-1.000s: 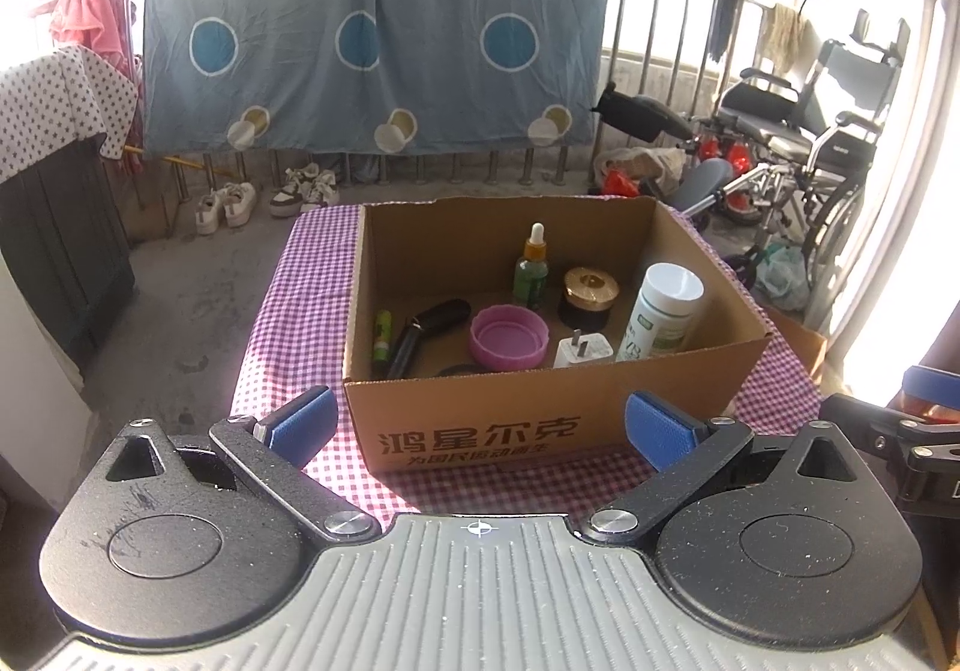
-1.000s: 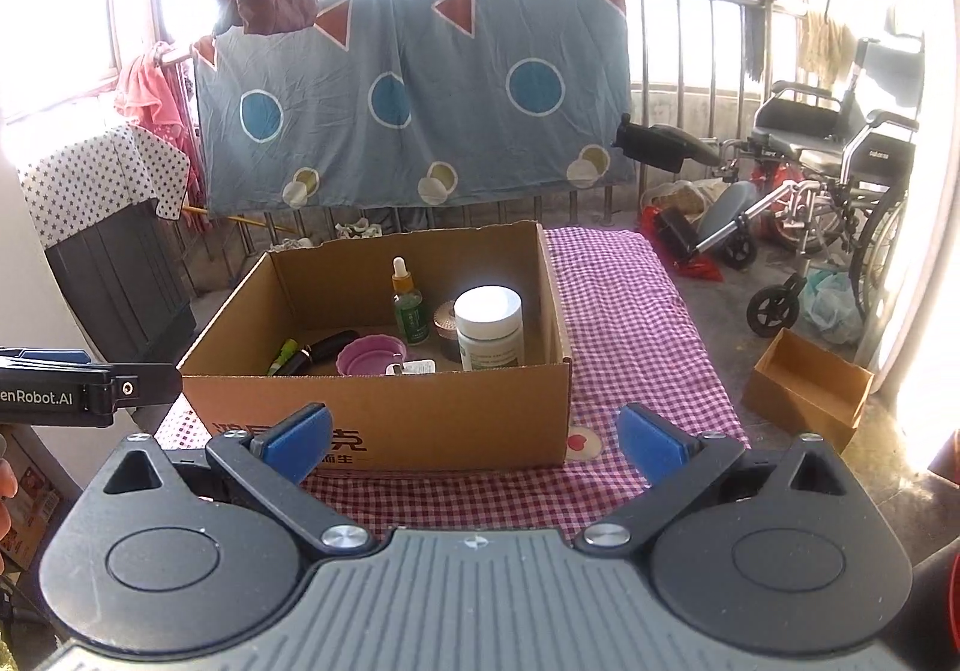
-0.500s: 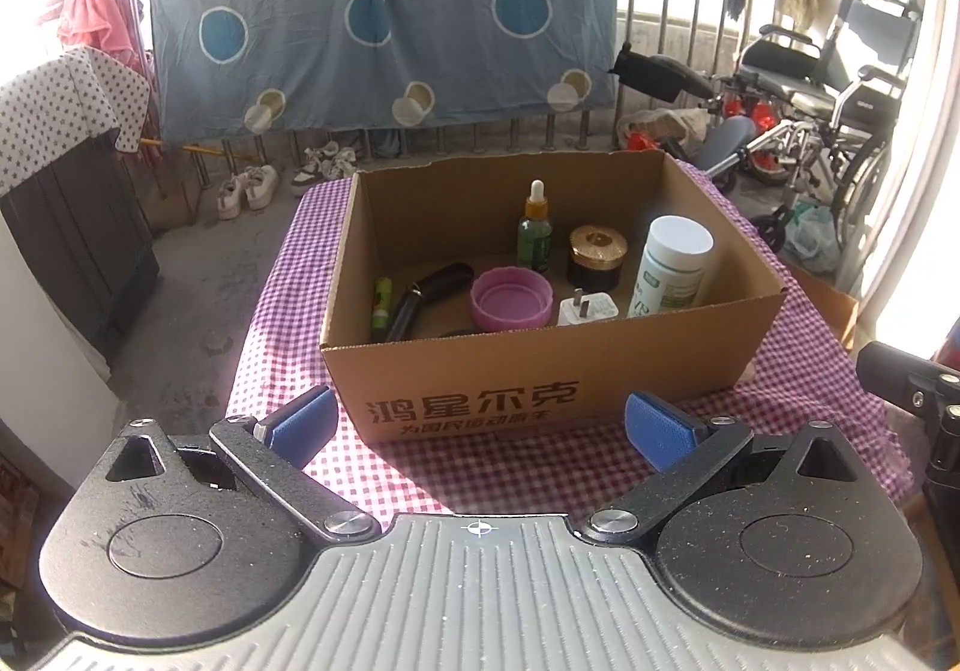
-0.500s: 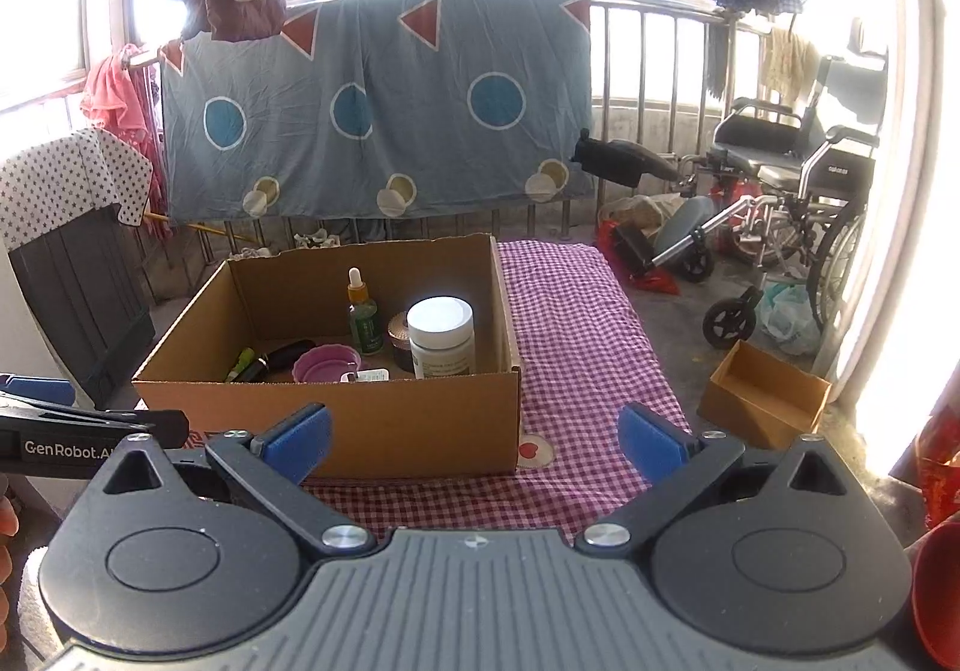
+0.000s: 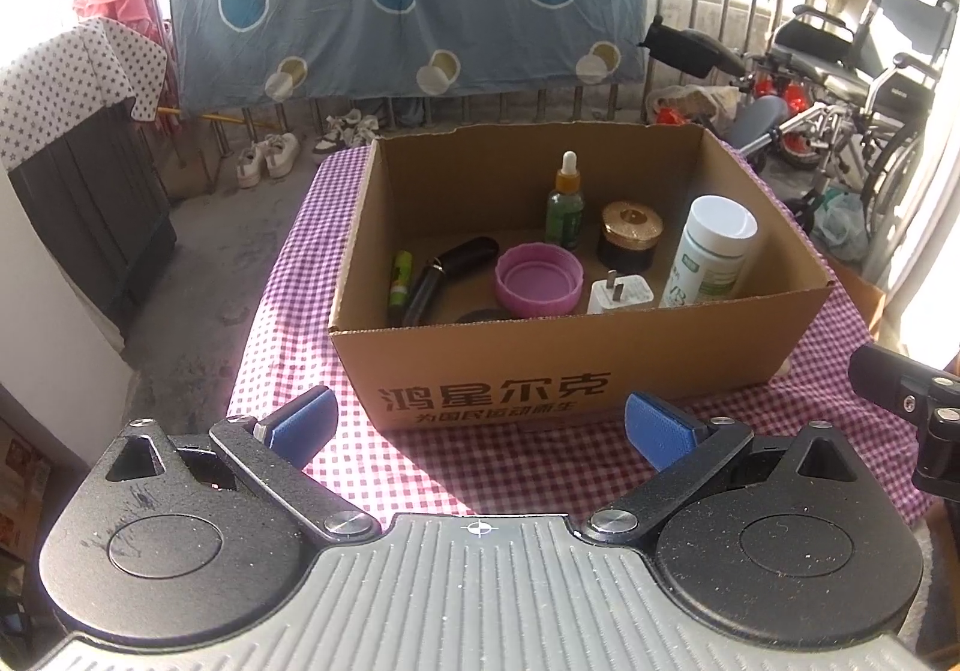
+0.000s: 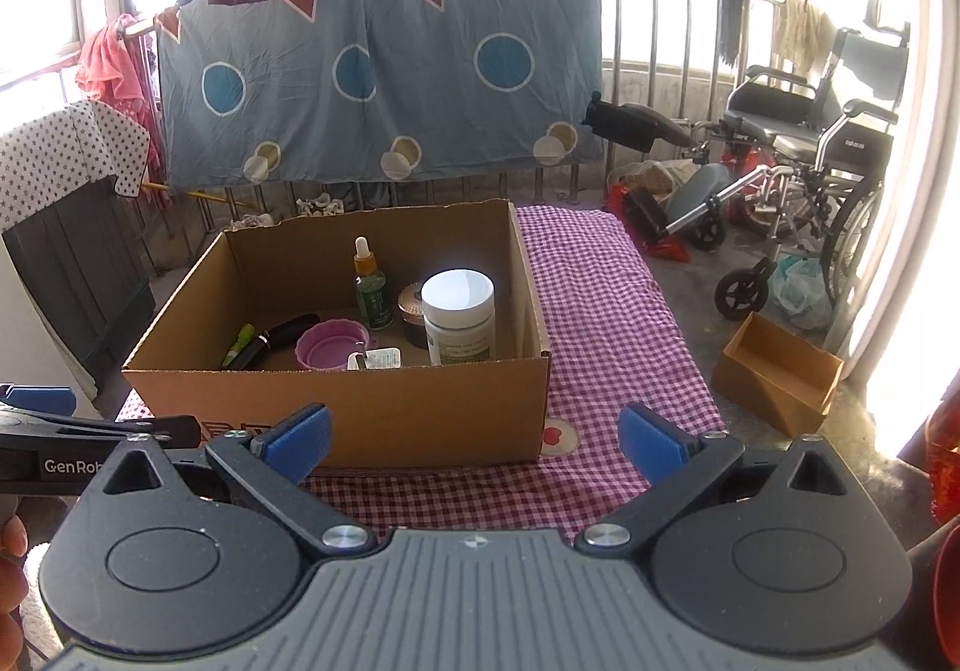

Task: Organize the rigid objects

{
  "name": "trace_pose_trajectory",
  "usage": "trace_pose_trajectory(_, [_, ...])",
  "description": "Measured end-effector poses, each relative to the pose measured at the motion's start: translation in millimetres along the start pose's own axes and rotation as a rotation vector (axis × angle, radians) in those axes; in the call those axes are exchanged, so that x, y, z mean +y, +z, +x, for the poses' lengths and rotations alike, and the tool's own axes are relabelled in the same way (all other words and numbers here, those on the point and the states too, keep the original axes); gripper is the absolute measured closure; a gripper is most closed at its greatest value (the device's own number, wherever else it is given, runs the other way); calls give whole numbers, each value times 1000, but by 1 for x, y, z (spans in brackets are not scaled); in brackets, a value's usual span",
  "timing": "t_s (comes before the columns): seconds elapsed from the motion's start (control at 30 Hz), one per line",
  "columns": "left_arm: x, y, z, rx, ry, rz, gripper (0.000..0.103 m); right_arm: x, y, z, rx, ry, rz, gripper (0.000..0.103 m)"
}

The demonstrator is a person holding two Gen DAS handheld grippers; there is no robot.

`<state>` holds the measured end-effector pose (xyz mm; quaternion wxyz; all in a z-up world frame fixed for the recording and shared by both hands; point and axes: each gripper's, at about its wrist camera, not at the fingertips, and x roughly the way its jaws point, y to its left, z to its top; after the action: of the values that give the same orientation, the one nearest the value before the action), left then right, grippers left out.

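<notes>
An open cardboard box (image 5: 576, 365) (image 6: 420, 407) stands on a purple checked cloth (image 5: 288, 323) (image 6: 606, 323). Inside are a green dropper bottle (image 5: 564, 203) (image 6: 370, 287), a gold-lidded dark jar (image 5: 630, 236), a white bottle (image 5: 711, 251) (image 6: 459, 317), a pink lid (image 5: 538, 279) (image 6: 332, 344), a white plug (image 5: 620, 296), a black case (image 5: 450, 275) and a green tube (image 5: 399, 278). My left gripper (image 5: 478, 425) is open and empty, in front of the box. My right gripper (image 6: 474, 434) is open and empty, in front of the box's right corner.
A blue sheet (image 6: 372, 65) hangs on the railing behind. A wheelchair (image 6: 804, 173) and a small cardboard tray (image 6: 777, 377) are on the floor to the right. A dark cabinet (image 5: 90, 203) stands at the left. Shoes (image 5: 267, 161) lie by the railing.
Both grippers have drawn back a little from the box and the views have tilted slightly. The fingers stay open. Nothing in the box has moved.
</notes>
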<state>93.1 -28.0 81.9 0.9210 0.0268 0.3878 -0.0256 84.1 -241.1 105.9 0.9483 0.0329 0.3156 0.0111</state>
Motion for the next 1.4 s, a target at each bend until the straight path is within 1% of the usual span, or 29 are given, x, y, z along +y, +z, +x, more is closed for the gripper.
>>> trace_pose_trajectory(0.27, [7, 6, 13, 13, 1, -32, 0, 9, 7, 14, 19, 25, -29, 0])
trace_pose_trajectory(0.4, [10, 9, 15, 6, 14, -33, 0, 10, 14, 24, 33, 43, -13, 0])
trace_pose_trajectory(0.73, [13, 19, 25, 18, 32, -42, 0, 15, 24, 44, 56, 75, 14, 0])
trace_pose_trajectory(1.1, [10, 24, 32, 24, 30, -43, 0, 17, 25, 60, 100, 83, 5, 0])
trace_pose_trajectory(1.4, [7, 25, 37, 29, 54, -36, 0, 18, 26, 69, 112, 65, -8, 0])
